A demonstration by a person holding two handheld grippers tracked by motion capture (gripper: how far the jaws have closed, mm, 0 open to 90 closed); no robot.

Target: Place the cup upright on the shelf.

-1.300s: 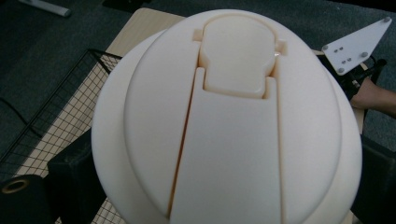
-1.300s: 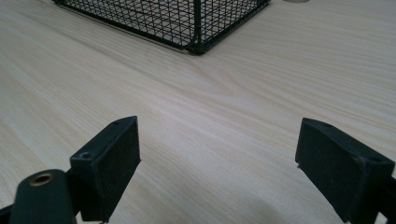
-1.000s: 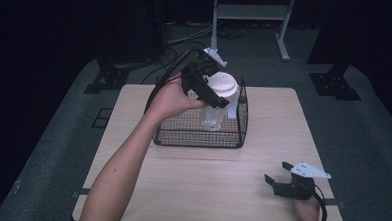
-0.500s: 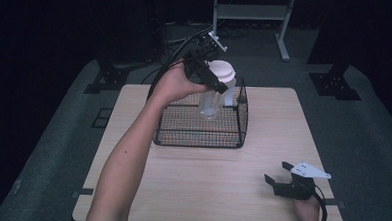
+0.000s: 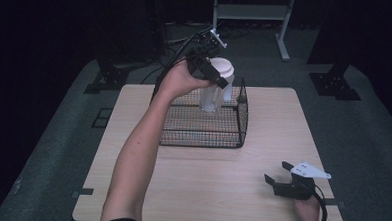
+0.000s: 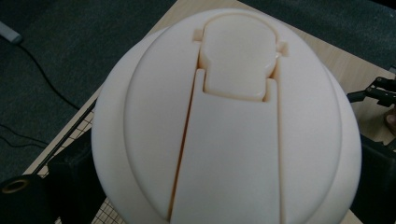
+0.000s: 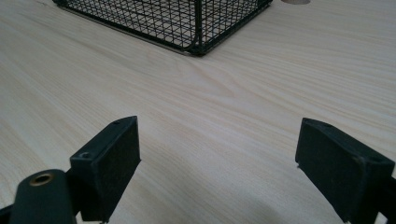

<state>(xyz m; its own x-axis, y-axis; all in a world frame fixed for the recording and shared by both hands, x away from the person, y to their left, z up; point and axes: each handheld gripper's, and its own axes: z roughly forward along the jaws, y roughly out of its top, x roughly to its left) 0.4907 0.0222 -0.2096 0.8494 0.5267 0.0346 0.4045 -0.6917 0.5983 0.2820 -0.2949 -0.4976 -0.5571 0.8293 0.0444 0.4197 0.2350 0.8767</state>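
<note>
Clear bottle [image 5: 212,95] with a cream flip-top lid [image 5: 221,68], held upright by the left gripper [image 5: 211,74], whose jaws are clamped on it just under the lid. The bottle hangs over the back part of the black wire basket [image 5: 203,136]; its base is at about the height of the basket's rim, and whether it touches the mesh cannot be told. The basket's visible mesh floor is bare; the part behind the bottle and hand is hidden.

The basket stands on the far half of the wooden table [image 5: 130,197]. The right gripper [image 5: 277,175] rests near the table's front right corner, well apart from the basket, its jaws spread wide with nothing between them.

Left gripper view: the lid [image 6: 229,116] seen from above at close range, showing its hinged flap and spout cap, details too small to read in the high view; the basket's edge [image 6: 74,135] and the right gripper [image 6: 376,91] appear beyond it.

Right gripper view: the two open pads [image 7: 112,149] over bare wood grain, with one corner of the basket [image 7: 196,28] ahead.
</note>
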